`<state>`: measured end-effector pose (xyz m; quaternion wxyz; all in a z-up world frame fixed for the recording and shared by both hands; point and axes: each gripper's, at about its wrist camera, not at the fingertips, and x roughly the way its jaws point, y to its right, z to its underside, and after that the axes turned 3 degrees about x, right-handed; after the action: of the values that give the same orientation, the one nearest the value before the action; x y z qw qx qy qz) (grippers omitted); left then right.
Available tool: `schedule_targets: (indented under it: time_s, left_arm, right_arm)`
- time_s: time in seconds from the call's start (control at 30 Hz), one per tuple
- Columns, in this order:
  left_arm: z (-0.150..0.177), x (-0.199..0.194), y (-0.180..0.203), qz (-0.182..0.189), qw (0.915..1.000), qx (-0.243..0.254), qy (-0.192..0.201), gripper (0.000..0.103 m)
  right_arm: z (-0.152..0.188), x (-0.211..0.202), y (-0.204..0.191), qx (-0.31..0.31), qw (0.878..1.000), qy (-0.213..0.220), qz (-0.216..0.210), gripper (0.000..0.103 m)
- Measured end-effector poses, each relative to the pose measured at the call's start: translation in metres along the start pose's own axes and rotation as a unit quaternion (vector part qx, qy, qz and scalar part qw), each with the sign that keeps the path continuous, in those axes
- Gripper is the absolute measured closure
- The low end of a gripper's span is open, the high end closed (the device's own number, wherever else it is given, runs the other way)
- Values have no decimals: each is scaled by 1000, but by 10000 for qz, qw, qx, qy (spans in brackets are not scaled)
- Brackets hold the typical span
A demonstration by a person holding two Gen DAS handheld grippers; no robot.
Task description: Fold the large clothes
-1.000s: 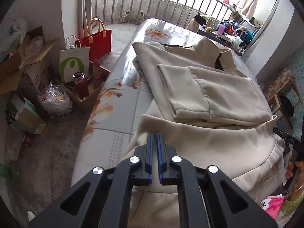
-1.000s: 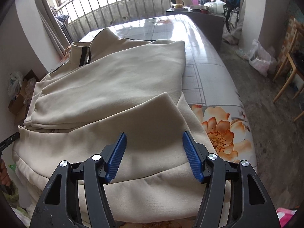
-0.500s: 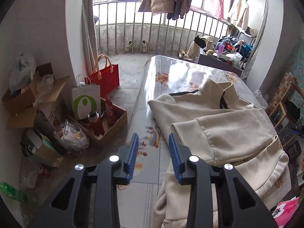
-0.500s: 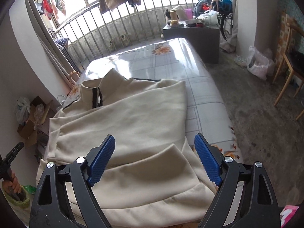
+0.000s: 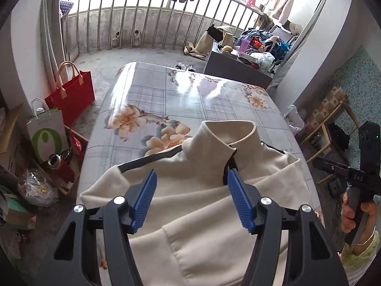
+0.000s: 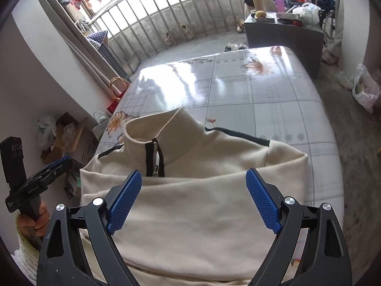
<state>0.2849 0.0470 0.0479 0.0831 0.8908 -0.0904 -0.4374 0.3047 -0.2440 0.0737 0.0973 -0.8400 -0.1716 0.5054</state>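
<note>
A cream zip-neck sweatshirt point(image 5: 202, 205) lies folded on the near end of the table, collar point(image 5: 226, 133) toward the far side; it also shows in the right wrist view point(image 6: 202, 205), with its zipper point(image 6: 156, 164) facing up. My left gripper point(image 5: 191, 186) is open and empty, held above the sweatshirt's shoulder area. My right gripper point(image 6: 194, 186) is open wide and empty, above the folded body. Each gripper shows at the edge of the other's view, the right one point(image 5: 357, 181) and the left one point(image 6: 40, 178), both hand-held.
The table has a glossy flowered cover point(image 5: 166, 95). Left of it on the floor stand a red bag point(image 5: 71, 95), a white paper bag point(image 5: 47, 135) and boxes. A dark cabinet point(image 6: 283, 31) stands beyond the table, a wooden chair point(image 5: 333, 131) to the right.
My left gripper let go of the sweatshirt's hem and opened wide. Both grippers lifted and moved up over the garment toward the collar.
</note>
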Motion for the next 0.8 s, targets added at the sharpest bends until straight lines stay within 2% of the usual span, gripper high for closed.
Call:
schedule_targets:
  time_s: [0.17,0.33,0.4,0.47,0.6,0.63,0.67,0.8]
  left_arm:
    - [-47,48,21,-75,9995,307,-34,43]
    - [-71,94,28,-321,9983,374,-306,44]
    - [-68,108,26,-441,9974,387,-415,58]
    - [-65,120,27,-475,9967,436,-502,67]
    - [-58,134,30,-529,9944,641,-652,87]
    - [-57,134,30,-549,9941,685,-640,88]
    - [-56,133,31,-556,9939,730,-616,90]
    - [-51,119,35,-544,9935,862,-500,95]
  right_arm:
    - [-54,44,-10,-88,9994,-319,56,18]
    - [-89,80,-24,-293,9984,-464,144,18]
    - [-93,100,-22,-215,9977,-618,158,18]
    - [-94,118,-19,-147,9972,-729,121,21]
    - [-96,139,-19,-218,9959,-848,203,36]
    - [-97,142,-19,-254,9956,-880,217,40]
    - [-97,145,-19,-291,9951,-915,252,48]
    - [-87,139,-21,-396,9941,-997,135,90]
